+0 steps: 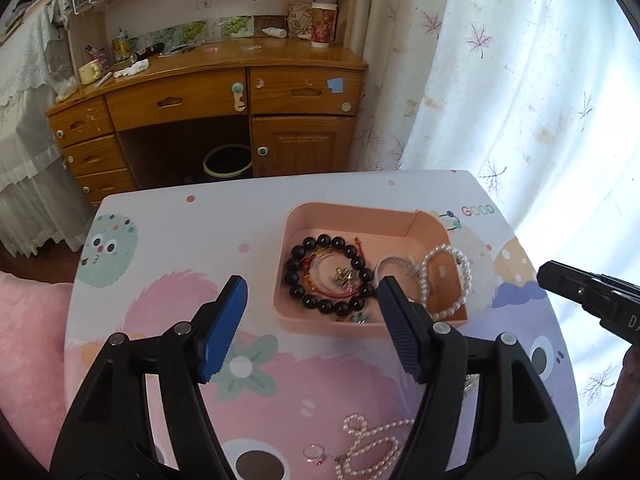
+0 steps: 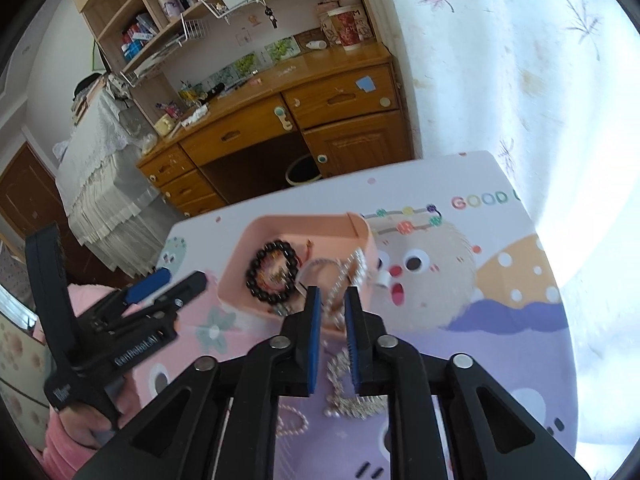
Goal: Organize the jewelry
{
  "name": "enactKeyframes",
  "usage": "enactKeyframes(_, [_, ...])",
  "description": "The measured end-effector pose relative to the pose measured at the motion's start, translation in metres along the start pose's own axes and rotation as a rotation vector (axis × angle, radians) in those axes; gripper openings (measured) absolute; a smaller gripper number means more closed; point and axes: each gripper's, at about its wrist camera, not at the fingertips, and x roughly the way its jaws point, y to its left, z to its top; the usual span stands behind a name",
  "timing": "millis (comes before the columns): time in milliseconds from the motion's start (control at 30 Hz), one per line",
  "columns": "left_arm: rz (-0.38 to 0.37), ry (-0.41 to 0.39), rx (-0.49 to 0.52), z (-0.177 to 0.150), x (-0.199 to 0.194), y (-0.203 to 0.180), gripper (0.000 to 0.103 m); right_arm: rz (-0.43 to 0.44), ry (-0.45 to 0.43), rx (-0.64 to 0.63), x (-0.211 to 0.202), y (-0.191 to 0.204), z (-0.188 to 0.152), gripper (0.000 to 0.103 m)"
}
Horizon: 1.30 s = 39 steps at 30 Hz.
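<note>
Jewelry sorting in progress, part complete. Already inside pink tray (image 1: 344, 216), at far right part of surface (image 1: 180, 240): black bead bracelet (image 1: 294, 278) with red cord loop inside it, silver bangle (image 1: 386, 262), pearl bracelet (image 1: 466, 276) against right wall. Not yet sorted, near the surface's near edge: pearl necklace (image 1: 368, 452), loosely looped, and small ring (image 1: 311, 452) just left of it. Also outside the tray: sparkling chain (image 2: 352, 396), bunched just beside the tray's near wall.

Right gripper (image 2: 333, 290): poised above the sparkling chain and the tray's near wall, jaws narrow with a slim gap. Chain-like strand visible in that gap, blurred; cannot tell whether pinched or merely seen behind.

Left gripper (image 1: 311, 284): raised above the surface just left of the tray's near left corner, jaws wide, nothing held.

Judged step: transfer of the sparkling chain into the tray.

Next move, as judged:
- Confirm grip on the chain; if absent, lower and pinch at a bunched section.
- Lift high enough for the trailing end to clear the near wall.
- Release over the bare part of the tray floor.
- Then collect necklace and ring; expect the ring to need a low, narrow pinch.
</note>
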Motion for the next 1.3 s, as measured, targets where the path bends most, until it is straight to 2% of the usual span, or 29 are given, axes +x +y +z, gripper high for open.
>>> enactKeyframes(167, [0.014,0.029,-0.017,-0.018,-0.010,0.000,0.065,-0.024,0.013,-0.060,-0.012,-0.005,-0.021,0.028])
enactKeyframes(300, [0.023,0.065,-0.022,-0.036,-0.016,-0.007,0.065,-0.036,0.019,-0.134,-0.019,-0.006,-0.040,0.045])
enactKeyframes(400, [0.017,0.099,-0.041,-0.050,-0.019,-0.011,0.065,-0.041,0.018,-0.164,-0.023,-0.008,-0.052,0.067])
enactKeyframes(567, [0.005,0.169,-0.080,-0.080,-0.021,-0.018,0.065,-0.068,0.029,-0.237,-0.019,-0.012,-0.070,0.084])
enactKeyframes(667, [0.016,0.218,-0.093,-0.098,-0.021,-0.023,0.065,-0.099,0.063,-0.315,-0.008,-0.013,-0.082,0.085])
enactKeyframes(833, [-0.013,0.300,-0.088,-0.129,-0.018,-0.034,0.065,-0.157,0.143,-0.404,0.016,-0.013,-0.095,0.086])
enactKeyframes(933, [-0.012,0.322,-0.066,-0.139,-0.015,-0.041,0.065,-0.145,0.165,-0.440,0.031,-0.015,-0.099,0.088])
enactKeyframes(1133, [0.005,0.274,-0.050,-0.151,-0.012,-0.053,0.065,-0.081,0.187,-0.560,0.060,-0.010,-0.111,0.091])
enactKeyframes(1300, [0.007,0.236,-0.061,-0.157,-0.005,-0.057,0.065,-0.033,0.204,-0.575,0.087,-0.007,-0.116,0.092])
